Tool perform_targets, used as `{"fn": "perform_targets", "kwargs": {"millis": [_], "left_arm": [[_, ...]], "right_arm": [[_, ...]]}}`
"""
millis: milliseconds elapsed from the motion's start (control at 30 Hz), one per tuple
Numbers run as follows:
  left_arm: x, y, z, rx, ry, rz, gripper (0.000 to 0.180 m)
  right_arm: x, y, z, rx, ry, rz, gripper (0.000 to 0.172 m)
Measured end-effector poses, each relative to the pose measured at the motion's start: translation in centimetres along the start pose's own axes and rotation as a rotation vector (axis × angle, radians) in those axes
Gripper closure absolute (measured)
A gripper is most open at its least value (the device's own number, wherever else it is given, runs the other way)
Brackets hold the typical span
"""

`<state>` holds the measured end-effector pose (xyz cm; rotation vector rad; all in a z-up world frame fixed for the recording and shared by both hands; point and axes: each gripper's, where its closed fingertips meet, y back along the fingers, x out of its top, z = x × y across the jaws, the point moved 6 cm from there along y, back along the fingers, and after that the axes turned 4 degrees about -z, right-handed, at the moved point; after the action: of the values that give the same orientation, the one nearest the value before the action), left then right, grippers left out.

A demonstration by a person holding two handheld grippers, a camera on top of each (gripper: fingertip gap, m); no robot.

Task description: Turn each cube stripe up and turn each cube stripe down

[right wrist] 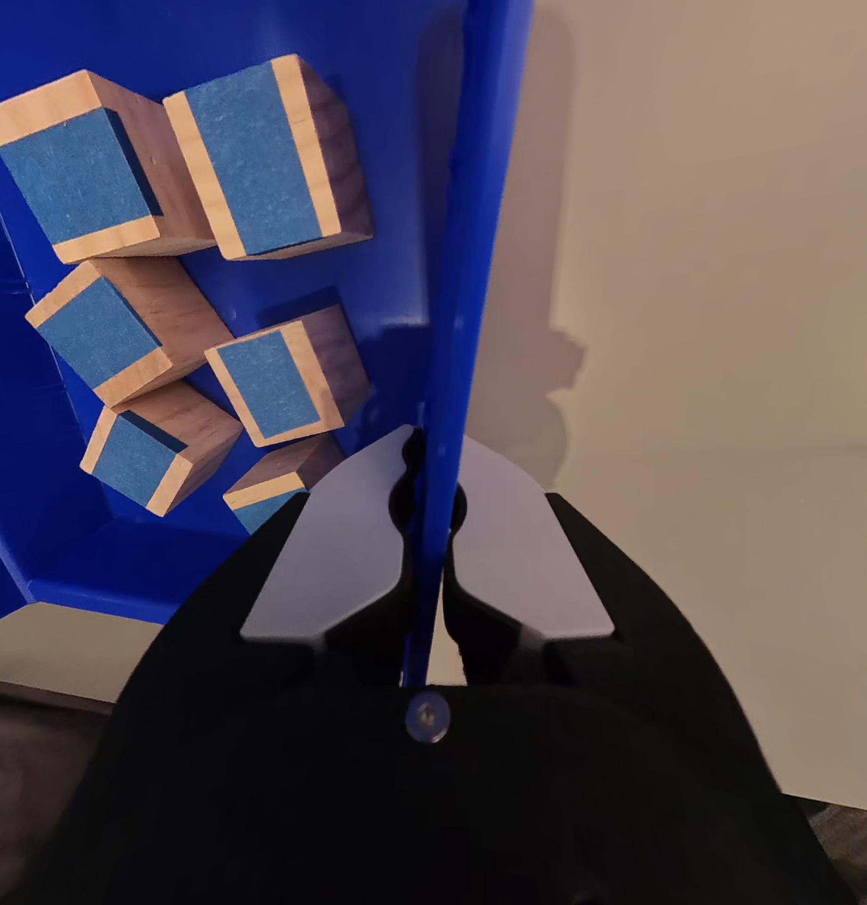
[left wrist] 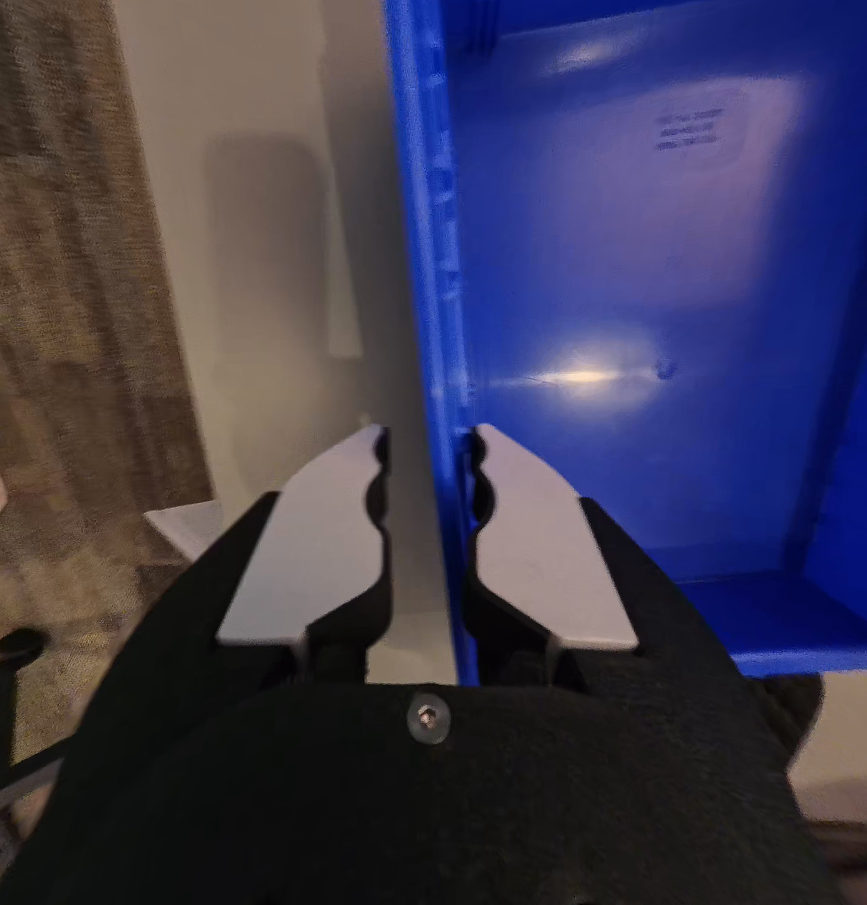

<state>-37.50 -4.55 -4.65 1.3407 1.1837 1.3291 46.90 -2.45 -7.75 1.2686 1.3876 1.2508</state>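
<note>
A blue plastic bin [right wrist: 54, 548] holds several wooden cubes, each with a blue stripe facing up, such as one [right wrist: 255, 156] at the far side and one [right wrist: 274, 382] nearer the wall. My right gripper [right wrist: 433, 436] is shut on the bin's right wall [right wrist: 470, 245], one pad inside and one outside. My left gripper [left wrist: 429, 431] straddles the bin's left wall [left wrist: 421, 245]. Its inner pad [left wrist: 485, 470] lies against the wall. Its outer pad [left wrist: 372, 470] stands apart from it. No cube shows in the left wrist view.
The bin stands on a white table [right wrist: 691, 343], which also shows in the left wrist view [left wrist: 274, 245]. Brown carpet floor [left wrist: 54, 245] lies beyond the table's left edge. The bin's near wall [left wrist: 789, 622] runs close to the table's front edge.
</note>
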Motion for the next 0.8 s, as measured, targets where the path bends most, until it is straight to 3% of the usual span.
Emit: {"fn": "perform_targets", "kwargs": {"millis": [33,67,233,433,800], "left_arm": [[0.1,-0.1,0.9,-0.072,-0.016,-0.006,0.171],[0.3,-0.4,1.4,-0.075,-0.025,-0.024,0.16],[1.3,-0.8,3.5,0.136,-0.108,-0.086,0.157],[1.9,-0.5,10.4,0.002,-0.199,-0.144,0.165],[2.8,-0.4,21.4,0.089,-0.427,-0.071,0.155]], "right_arm": [[0.0,0.0,0.0,0.002,-0.01,0.0,0.165],[0.0,0.0,-0.2,0.009,-0.024,-0.001,0.165],[0.6,-0.3,-2.0,0.017,-0.023,-0.028,0.165],[1.8,-0.8,-6.2,0.015,-0.01,-0.066,0.165],[3.7,-2.2,-16.0,0.021,0.159,-0.051,0.162]]}}
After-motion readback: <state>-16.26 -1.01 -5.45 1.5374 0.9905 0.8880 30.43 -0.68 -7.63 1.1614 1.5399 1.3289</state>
